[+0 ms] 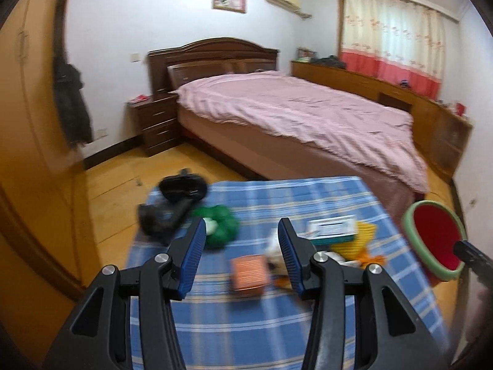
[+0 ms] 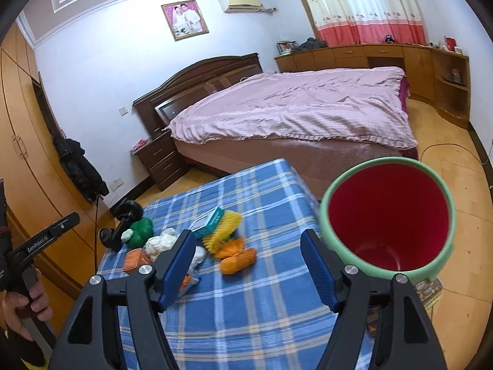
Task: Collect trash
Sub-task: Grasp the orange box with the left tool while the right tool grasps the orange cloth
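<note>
Both grippers hung above a table draped in a blue plaid cloth (image 2: 246,293) in a bedroom. The left gripper (image 1: 242,240) and the right gripper (image 2: 248,254) each stood with jaws parted and nothing between the pads. The trash lay clustered on the cloth's far left part: an orange box (image 1: 248,274), crumpled white paper (image 2: 161,242), a teal-and-white carton (image 2: 209,222), a yellow brush (image 2: 223,229) and an orange wad (image 2: 238,257). A red bin with a green rim (image 2: 388,215) stood just beside the table's right edge. A bed with a pink cover (image 2: 292,108) lay behind.
</note>
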`<state>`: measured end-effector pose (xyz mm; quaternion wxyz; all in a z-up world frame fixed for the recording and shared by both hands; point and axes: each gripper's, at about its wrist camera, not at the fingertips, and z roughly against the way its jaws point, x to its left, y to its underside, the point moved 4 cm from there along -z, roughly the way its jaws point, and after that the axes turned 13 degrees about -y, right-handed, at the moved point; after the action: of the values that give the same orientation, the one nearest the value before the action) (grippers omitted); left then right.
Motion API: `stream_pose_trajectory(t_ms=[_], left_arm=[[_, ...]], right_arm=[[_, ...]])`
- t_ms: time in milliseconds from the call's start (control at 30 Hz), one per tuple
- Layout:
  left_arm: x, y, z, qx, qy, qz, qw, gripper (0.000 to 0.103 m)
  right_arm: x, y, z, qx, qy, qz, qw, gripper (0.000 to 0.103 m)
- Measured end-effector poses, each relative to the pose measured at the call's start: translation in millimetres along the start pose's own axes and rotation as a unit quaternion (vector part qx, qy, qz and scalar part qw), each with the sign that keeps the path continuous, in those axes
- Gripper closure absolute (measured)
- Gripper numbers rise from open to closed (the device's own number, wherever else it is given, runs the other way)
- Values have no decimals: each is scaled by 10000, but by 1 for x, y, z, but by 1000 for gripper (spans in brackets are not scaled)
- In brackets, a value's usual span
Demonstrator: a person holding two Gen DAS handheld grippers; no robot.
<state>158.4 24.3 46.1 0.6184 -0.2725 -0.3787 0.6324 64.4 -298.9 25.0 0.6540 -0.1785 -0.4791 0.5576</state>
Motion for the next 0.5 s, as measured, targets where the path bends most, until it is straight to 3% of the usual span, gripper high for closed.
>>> stream_pose_trajectory(t_ms=[167, 333, 500], left_arm=[[21, 21, -23, 273, -211, 158, 9993, 52], [11, 44, -44, 616, 34, 239, 9978, 51], [-15, 59, -60, 809, 352, 171, 9960, 42]], right_arm=[[7, 13, -25, 268, -13, 65, 9996, 28], [6, 24, -49, 508, 92, 116, 9986, 28], [0, 33, -70, 694, 202, 136, 9973, 27]])
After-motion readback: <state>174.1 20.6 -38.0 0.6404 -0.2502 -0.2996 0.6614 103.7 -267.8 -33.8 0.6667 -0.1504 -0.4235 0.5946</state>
